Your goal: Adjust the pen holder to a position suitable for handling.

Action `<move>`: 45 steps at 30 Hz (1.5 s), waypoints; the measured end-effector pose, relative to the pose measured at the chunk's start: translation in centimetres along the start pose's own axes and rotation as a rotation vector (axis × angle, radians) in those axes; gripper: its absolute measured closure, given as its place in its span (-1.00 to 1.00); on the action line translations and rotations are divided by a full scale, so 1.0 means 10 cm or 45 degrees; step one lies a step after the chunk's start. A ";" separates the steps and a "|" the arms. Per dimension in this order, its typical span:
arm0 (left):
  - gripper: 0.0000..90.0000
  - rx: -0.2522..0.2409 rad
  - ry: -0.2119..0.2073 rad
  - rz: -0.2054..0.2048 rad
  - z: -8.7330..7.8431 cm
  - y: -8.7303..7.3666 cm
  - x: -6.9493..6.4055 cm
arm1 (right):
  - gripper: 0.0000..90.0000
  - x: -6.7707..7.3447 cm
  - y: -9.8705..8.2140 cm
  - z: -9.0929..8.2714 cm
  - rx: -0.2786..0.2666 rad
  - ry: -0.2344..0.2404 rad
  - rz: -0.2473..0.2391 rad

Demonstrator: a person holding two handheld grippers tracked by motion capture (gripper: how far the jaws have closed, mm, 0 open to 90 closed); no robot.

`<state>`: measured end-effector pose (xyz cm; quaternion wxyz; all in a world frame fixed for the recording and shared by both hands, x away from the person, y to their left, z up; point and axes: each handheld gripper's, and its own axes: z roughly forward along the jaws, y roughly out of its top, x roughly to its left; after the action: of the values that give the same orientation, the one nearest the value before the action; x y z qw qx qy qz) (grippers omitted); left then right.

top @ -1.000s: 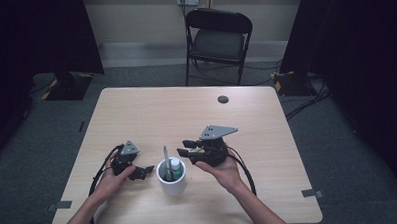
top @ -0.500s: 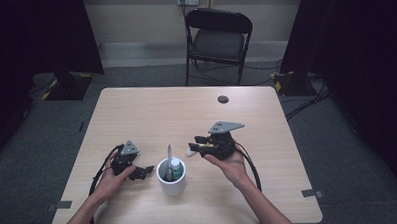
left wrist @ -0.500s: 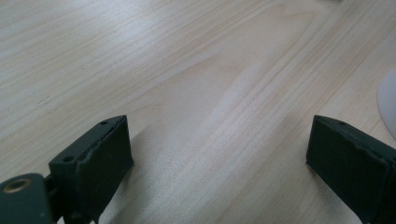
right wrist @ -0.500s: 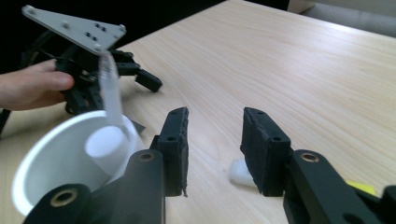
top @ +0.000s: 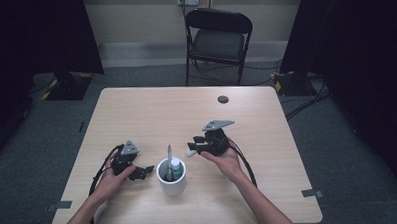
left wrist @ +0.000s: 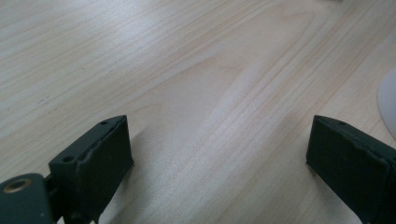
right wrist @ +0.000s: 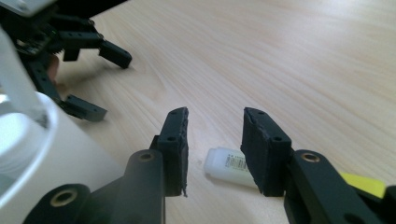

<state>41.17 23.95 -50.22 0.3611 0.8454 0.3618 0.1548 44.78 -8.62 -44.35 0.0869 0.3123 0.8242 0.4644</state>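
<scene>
My right gripper point(right wrist: 215, 140) hangs low over the table with its two black, blocky jaws standing a modest gap apart and pressing on nothing; their rubbery pads point(right wrist: 180, 140) look rough and chipped along the edges. Just below and between them a small white plastic tube point(right wrist: 229, 167) lies flat on the wood, smooth and rounded, with a printed label on its side and what looks like a yellow end peeking past my right jaw; the tube reaches behind that jaw, and I cannot tell whether the two touch. In the high view the same tube point(top: 190, 152) shows as a pale stub at the tip of that gripper point(top: 195, 144). My left gripper point(left wrist: 219, 149) rests low near the table edge with its matt black jaws spread wide over bare wood, nothing between them. Between my two hands stands a white cylindrical cup point(top: 172, 185), glossy and thick-walled, holding a slim pale stick point(top: 169, 158) that stands up out of it and a small bottle with a green band point(top: 176, 169). The table point(top: 161, 113) is pale wood-grain laminate with rounded corners and a dark round cap point(top: 223, 99) near its far edge. Beyond it stands a black folding chair point(top: 218, 39) on grey carpet.
</scene>
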 end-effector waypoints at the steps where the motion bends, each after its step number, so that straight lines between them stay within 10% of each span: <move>1: -0.86 -0.001 -0.001 -0.001 0.00 0.00 0.00 | 0.35 -0.02 -0.01 0.04 0.012 0.008 0.014; 19: -0.86 -0.002 -0.001 -0.001 0.00 0.00 0.00 | 0.34 -0.04 -0.13 0.46 0.134 -0.023 -0.027; 45: -0.86 -0.001 0.000 -0.001 0.00 0.00 0.00 | 0.36 -0.01 -0.20 0.39 0.190 0.011 -0.048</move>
<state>41.17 23.95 -50.23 0.3615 0.8452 0.3620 0.1547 45.63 -6.68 -48.18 0.0686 0.3004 0.8626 0.4012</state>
